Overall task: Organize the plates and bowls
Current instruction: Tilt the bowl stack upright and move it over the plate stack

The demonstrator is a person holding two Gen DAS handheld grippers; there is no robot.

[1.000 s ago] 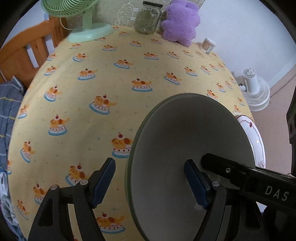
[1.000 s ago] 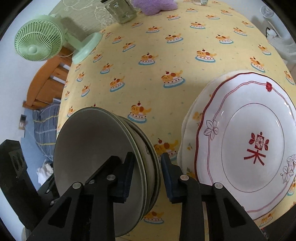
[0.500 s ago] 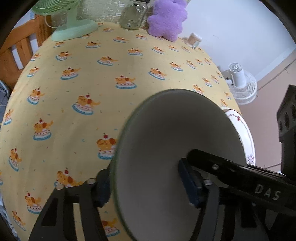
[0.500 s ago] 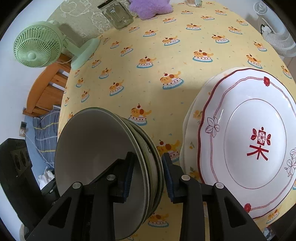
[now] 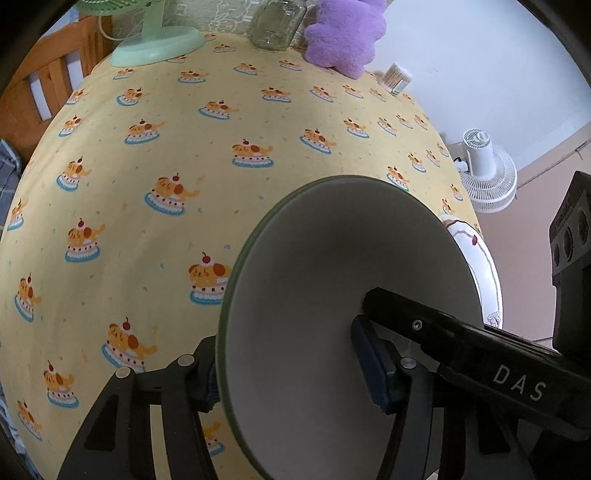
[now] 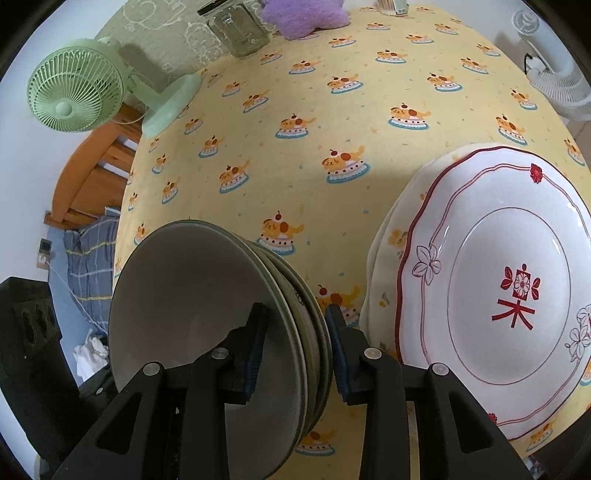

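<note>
A stack of grey-white bowls with green rims (image 6: 207,295) is held tilted on edge above the yellow tablecloth. My right gripper (image 6: 295,347) is shut on the rims of the nested bowls. In the left wrist view the top bowl (image 5: 332,295) fills the lower middle, and my left gripper (image 5: 288,369) straddles its rim, one finger outside and one inside, closed around it. A stack of white plates with a red flower pattern (image 6: 498,288) lies flat on the table to the right; its edge shows in the left wrist view (image 5: 480,258).
At the back of the table (image 5: 184,147) stand a green desk fan (image 6: 77,92), a glass jar (image 6: 240,29), a purple plush toy (image 5: 343,37) and a toothpick holder (image 5: 397,77). A white floor fan (image 5: 484,173) stands beyond the right edge. A wooden bed frame (image 6: 92,177) is at left.
My left gripper has closed from wide open onto the top bowl's rim and moved a little. The right gripper keeps its hold on the bowl stack, nearly still.
</note>
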